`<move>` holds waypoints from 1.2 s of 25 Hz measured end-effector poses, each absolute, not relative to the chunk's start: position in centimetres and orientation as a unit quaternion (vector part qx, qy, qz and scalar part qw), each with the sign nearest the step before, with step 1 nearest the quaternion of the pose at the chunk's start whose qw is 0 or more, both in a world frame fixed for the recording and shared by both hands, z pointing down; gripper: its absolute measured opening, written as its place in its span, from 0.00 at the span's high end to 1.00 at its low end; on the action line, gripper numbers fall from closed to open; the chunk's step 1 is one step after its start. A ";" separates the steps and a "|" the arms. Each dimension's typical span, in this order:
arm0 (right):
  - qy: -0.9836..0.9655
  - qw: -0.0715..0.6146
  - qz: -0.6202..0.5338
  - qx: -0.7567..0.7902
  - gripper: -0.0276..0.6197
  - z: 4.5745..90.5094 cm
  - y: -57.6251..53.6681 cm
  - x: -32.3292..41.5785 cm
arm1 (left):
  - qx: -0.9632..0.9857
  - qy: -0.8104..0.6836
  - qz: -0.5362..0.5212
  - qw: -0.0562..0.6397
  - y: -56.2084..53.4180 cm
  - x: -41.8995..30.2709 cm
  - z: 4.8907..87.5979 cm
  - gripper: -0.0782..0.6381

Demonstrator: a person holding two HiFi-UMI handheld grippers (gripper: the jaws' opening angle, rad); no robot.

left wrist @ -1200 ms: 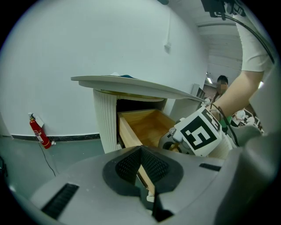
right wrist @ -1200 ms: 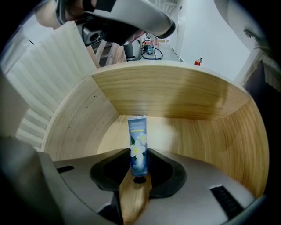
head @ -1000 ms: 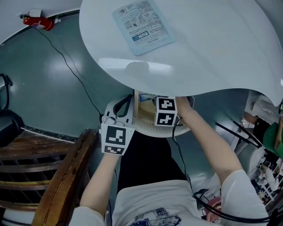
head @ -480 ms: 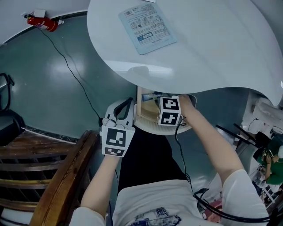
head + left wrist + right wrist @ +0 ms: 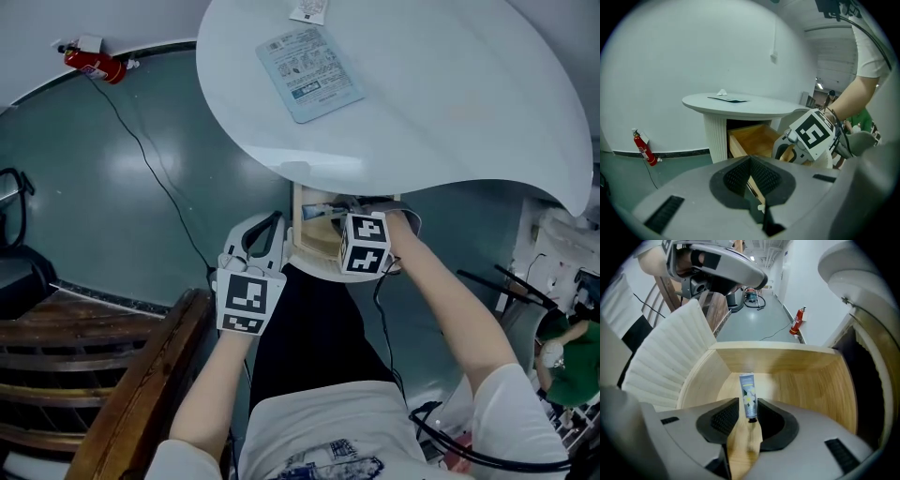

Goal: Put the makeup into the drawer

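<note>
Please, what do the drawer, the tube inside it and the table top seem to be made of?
Drawer: light wood, maybe bamboo, matte; grain lines show on walls and floor.
Tube: probably soft plastic, smooth, with a printed flower and a dark cap.
Table top: white and glossy, with soft light reflections; painted wood or plastic, the look leaves it open.
</note>
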State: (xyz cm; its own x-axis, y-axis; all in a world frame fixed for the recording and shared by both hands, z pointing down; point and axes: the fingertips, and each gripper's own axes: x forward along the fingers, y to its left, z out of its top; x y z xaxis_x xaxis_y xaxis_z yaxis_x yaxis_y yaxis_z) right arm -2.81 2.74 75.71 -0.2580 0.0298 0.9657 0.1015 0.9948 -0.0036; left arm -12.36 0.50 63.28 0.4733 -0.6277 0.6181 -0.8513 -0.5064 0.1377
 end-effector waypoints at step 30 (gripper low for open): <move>-0.896 0.330 0.100 0.280 0.79 47.5 -1.7 -3.8 | 0.849 -0.461 0.221 0.136 -0.6 -12.9 45.3 0.83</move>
